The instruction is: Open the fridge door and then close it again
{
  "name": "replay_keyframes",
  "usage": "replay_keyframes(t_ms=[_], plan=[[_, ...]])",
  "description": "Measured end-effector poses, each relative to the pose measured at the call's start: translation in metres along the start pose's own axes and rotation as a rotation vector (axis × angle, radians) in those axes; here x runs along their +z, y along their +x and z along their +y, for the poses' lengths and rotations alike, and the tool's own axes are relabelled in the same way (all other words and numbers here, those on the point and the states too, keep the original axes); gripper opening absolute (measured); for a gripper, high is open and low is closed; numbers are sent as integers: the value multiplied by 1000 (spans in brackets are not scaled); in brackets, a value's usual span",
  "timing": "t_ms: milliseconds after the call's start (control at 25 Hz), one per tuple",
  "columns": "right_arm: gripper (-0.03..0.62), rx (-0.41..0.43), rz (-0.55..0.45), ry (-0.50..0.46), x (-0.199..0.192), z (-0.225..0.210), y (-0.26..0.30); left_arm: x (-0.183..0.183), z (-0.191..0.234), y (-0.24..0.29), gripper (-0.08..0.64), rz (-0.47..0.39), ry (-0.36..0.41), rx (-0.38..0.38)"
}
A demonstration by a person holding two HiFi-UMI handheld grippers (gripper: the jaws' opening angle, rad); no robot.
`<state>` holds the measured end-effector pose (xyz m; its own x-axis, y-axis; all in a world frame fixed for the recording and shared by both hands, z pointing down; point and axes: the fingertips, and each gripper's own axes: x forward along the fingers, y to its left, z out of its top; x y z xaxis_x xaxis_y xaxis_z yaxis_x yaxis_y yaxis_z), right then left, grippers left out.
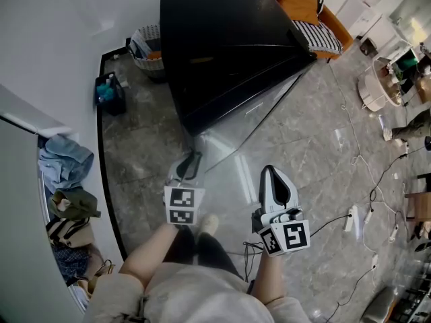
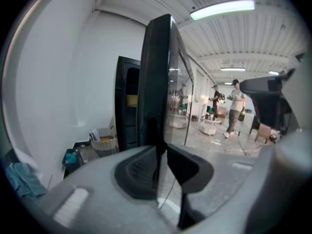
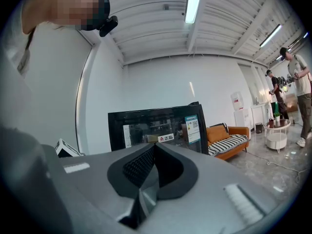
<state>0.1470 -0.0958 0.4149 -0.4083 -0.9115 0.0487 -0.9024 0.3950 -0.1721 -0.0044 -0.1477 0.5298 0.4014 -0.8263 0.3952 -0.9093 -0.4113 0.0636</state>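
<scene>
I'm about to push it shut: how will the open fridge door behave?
The door is tall and glass-fronted, so probably heavy and stiff. Hinged on the fridge, it should swing rather than tip. The glass looks slick and breakable; push gently.

Grey marbled floor (image 1: 316, 147): fridge (image 1: 222, 46) at 12 o'clock, basket (image 1: 149, 52) at 11, crate (image 1: 110, 93) at 10, sofa (image 1: 316, 15) at 1, power strip (image 1: 351, 217) at 4.

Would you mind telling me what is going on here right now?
A person is working a black fridge with two handheld grippers. The glass fridge door stands swung open, and its free edge sits between the jaws of the left gripper; whether they press on it is unclear. The right gripper is shut, empty, held back from the fridge.
</scene>
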Motion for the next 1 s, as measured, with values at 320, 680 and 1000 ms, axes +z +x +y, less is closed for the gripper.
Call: replay_keyframes(t_ms=[320,680,1000], plan=[[-11,2,5,1,-2,6,7,5,19,10,74,-1,6,2],[-11,-3,11,-2,-2,13,16,14,43,22,78,-4,20,6],[-11,-3,14,-4,-2,18,27,17,59,33,80,0,31,-3]])
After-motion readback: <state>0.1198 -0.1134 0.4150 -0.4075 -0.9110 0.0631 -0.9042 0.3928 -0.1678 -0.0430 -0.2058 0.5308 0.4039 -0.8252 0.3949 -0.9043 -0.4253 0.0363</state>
